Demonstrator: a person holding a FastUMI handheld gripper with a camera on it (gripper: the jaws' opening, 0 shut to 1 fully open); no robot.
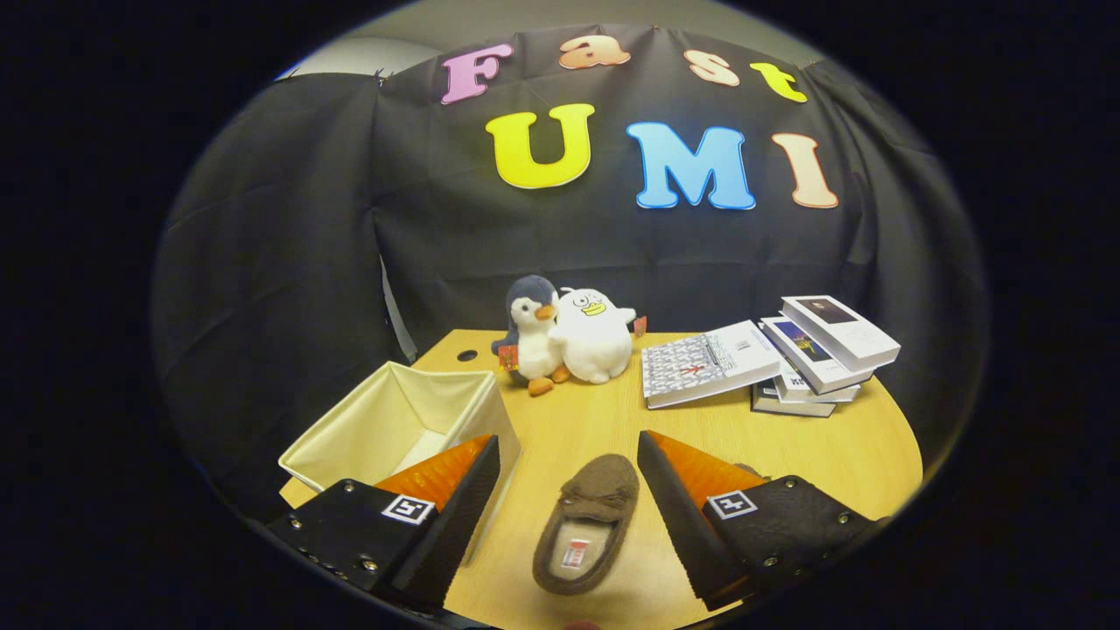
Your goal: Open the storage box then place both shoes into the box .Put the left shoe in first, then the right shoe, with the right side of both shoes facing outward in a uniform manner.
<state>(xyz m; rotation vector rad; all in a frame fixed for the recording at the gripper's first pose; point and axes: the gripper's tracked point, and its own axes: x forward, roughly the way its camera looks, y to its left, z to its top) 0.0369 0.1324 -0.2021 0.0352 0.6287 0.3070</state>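
A brown slipper-like shoe point(584, 523) with a pale lining lies on the wooden table point(814, 455), toe pointing away from me. It sits between my two fingers, which stand wide apart and touch nothing. My gripper point(567, 459) is open above it. A cream fabric storage box point(404, 429) stands open-topped just left of the shoe, partly hidden behind my left finger point(455, 490). A sliver of a second brown shoe point(748, 470) peeks out behind my right finger point(678, 490).
Two plush toys, a grey penguin point(530, 337) and a white duck point(595, 337), stand at the table's back. An open book point(704, 360) and a stack of books point(822, 354) lie at the back right. Black cloth walls surround the table.
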